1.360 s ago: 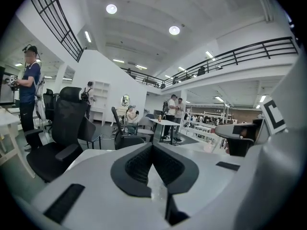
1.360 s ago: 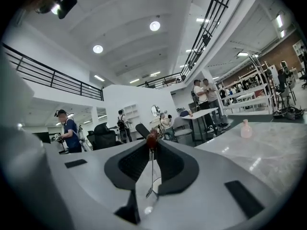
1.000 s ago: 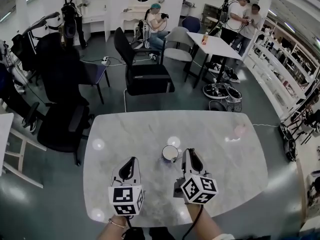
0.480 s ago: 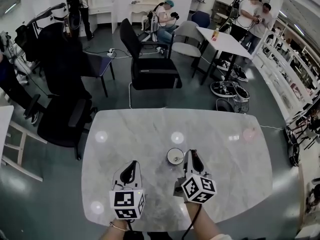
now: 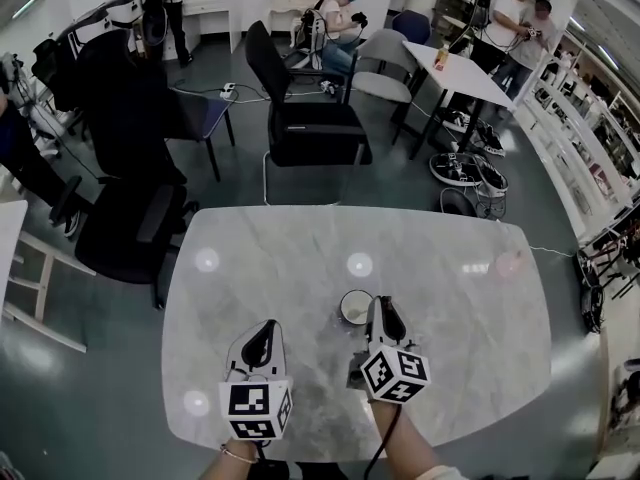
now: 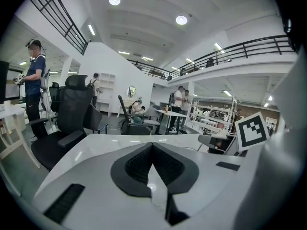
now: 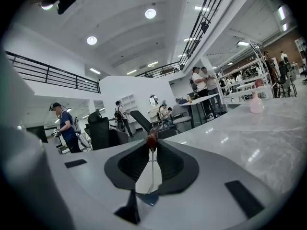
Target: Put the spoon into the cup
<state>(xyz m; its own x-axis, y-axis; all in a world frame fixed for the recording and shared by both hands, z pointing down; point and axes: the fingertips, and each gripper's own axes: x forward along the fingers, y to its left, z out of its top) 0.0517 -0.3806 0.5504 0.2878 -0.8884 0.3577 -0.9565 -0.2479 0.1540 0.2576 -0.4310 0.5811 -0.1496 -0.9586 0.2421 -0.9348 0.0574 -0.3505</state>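
Note:
A white cup stands on the marble table, near its middle. My right gripper is just right of the cup, its tips level with the rim. In the right gripper view this gripper is shut on a spoon. The thin metal shaft runs down between the pads, and a reddish-brown end sticks out at the tips. The cup does not show in that view. My left gripper hovers over the table left of the cup. Its pads meet, with nothing between them.
A small pink bottle stands near the table's right edge, also seen as the pink bottle. Black office chairs stand beyond the far edge and at the left. Several people work in the background.
Both grippers have sunk a little toward the table. The right one stays beside the cup with the spoon still pinched. The head view has shifted slightly.

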